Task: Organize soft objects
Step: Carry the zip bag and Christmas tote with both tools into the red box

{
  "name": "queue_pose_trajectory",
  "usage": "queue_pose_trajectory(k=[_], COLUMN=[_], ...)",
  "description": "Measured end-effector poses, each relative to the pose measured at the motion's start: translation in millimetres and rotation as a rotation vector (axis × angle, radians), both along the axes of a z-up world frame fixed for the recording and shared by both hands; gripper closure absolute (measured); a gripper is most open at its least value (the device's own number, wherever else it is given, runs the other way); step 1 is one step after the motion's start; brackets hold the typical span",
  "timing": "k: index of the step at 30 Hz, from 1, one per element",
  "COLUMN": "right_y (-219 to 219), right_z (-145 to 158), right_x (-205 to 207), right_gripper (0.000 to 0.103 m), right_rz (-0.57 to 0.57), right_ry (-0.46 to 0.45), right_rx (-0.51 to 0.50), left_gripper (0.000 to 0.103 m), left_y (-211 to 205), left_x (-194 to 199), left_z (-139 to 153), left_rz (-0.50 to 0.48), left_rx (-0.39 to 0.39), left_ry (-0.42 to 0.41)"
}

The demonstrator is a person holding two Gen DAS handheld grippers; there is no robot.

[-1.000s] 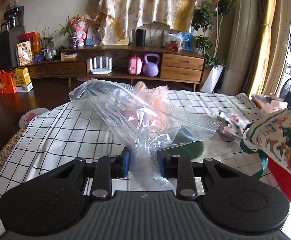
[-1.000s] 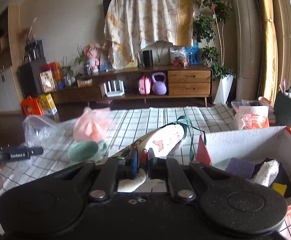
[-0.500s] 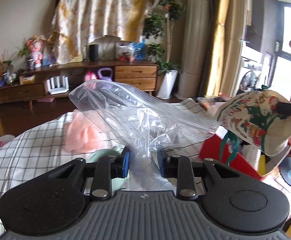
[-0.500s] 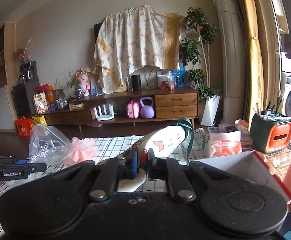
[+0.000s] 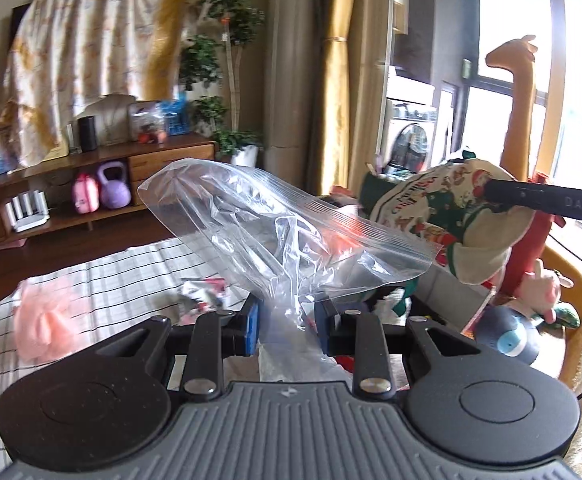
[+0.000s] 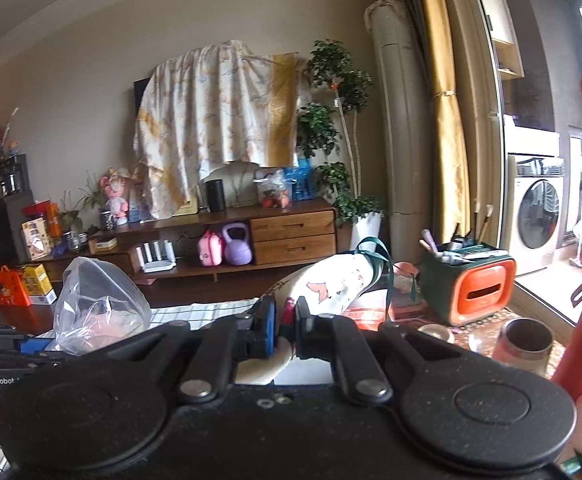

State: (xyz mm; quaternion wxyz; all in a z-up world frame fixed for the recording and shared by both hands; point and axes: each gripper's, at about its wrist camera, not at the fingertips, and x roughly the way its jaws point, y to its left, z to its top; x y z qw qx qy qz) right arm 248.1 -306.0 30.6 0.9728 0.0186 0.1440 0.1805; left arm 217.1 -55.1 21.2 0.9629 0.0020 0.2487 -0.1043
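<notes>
My left gripper (image 5: 287,322) is shut on a clear zip bag (image 5: 275,232) and holds it up in the air, its zip edge pointing right. My right gripper (image 6: 285,330) is shut on a Christmas-print fabric stocking (image 6: 335,282) with a green loop. In the left wrist view the stocking (image 5: 431,216) hangs just right of the bag's opening, held by the other gripper. The bag also shows at the left of the right wrist view (image 6: 99,304). A pink mesh pouf (image 5: 45,328) lies on the checked tablecloth (image 5: 131,280).
A small foil packet (image 5: 203,296) lies on the cloth behind my left fingers. Plush toys (image 5: 539,292) and a red box edge sit at the right. A green-and-orange bin (image 6: 467,280) and a pink cup (image 6: 525,340) stand on the floor.
Both grippers rose and swung right, away from the table. The bag and stocking came closer together; the stocking now hangs beside the bag's opening. The pouf stayed on the cloth.
</notes>
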Motion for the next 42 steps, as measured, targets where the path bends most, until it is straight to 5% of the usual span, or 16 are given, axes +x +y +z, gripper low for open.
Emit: queue_pose_trajectory(k=[10,23,33,42], right_y=[-52.3,-85.0,-65.8,-48.2], right_z=[-20.5,-77.5,-109.6,-131.2], right_x=[15.4,57.8,80.1,86.6], right_gripper=[0.095,0.095,0.095,0.096], right_rz=[-0.081,-0.101,0.02,0.147], right_ry=[0.039,0.169,0.218,0.299], right_rx=[0.001,-0.014,-0.09,-0.059], left_gripper=[0.075,0.075,0.075,0.075], left_y=[-80.2,-116.0,-121.2,-120.8], left_x=[34.4,103.0,141.4,159.2], left_z=[-19.6,-63.3,-94.7,-111.7], left_rz=[-0.147,-0.159,-0.138,-0.116], left_rx=[0.053,0.089,0.084,0.057], left_ry=[0.056,0.211,0.317,0.397])
